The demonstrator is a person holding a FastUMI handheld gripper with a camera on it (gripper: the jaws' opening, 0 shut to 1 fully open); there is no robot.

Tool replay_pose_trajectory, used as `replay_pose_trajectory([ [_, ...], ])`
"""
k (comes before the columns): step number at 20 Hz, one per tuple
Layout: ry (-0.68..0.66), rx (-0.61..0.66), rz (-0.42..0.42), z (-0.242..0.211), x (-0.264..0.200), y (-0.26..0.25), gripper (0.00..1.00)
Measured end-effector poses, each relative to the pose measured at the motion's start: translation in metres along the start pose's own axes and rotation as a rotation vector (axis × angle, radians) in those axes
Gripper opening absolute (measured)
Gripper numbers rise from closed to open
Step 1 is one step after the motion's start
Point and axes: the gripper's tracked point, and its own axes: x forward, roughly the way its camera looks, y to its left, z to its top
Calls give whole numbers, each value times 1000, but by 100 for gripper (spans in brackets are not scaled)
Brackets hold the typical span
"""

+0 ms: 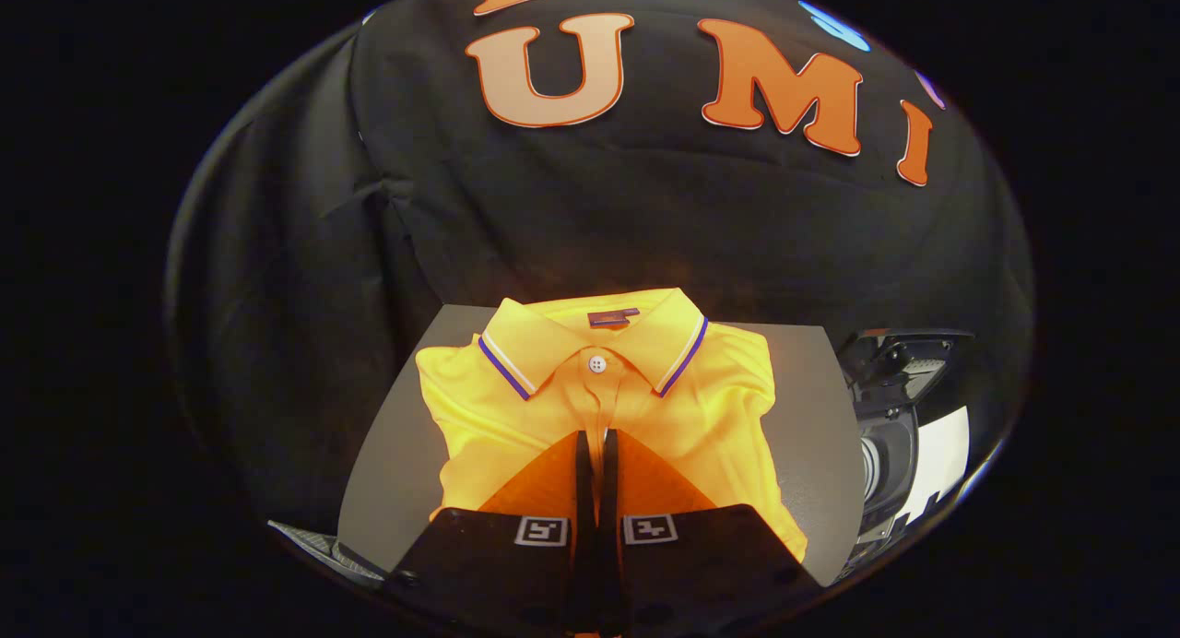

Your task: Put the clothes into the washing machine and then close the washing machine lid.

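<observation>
A folded yellow polo shirt [553, 407] with a purple-and-white striped collar lies on a grey table [811, 407]. My gripper [596, 440] is low over the shirt's front, just below the collar button. Its fingers [584, 472] are pressed together on the button placket, with only a thin sliver of fabric between them. Creases in the cloth run toward the fingertips. To the right of the table stands the small washing machine [890, 458]. Its lid [908, 352] is raised and the drum opening faces the table.
The table's back edge meets the black cloth wall [590, 223] right behind the collar. Bare grey tabletop shows on both sides of the shirt. A pale panel [940, 449] sits beside the washing machine on its far side.
</observation>
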Motion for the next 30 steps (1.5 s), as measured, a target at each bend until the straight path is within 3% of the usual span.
replay_pose_trajectory([
  [8, -156, 76, 133, 37, -75, -45, 8],
  [19, -322, 148, 152, 73, -193, -216, 8],
  [24, -330, 181, 115, 58, -199, -301, 8],
  [30, -251, 220, 88, 12, -154, -359, 8],
])
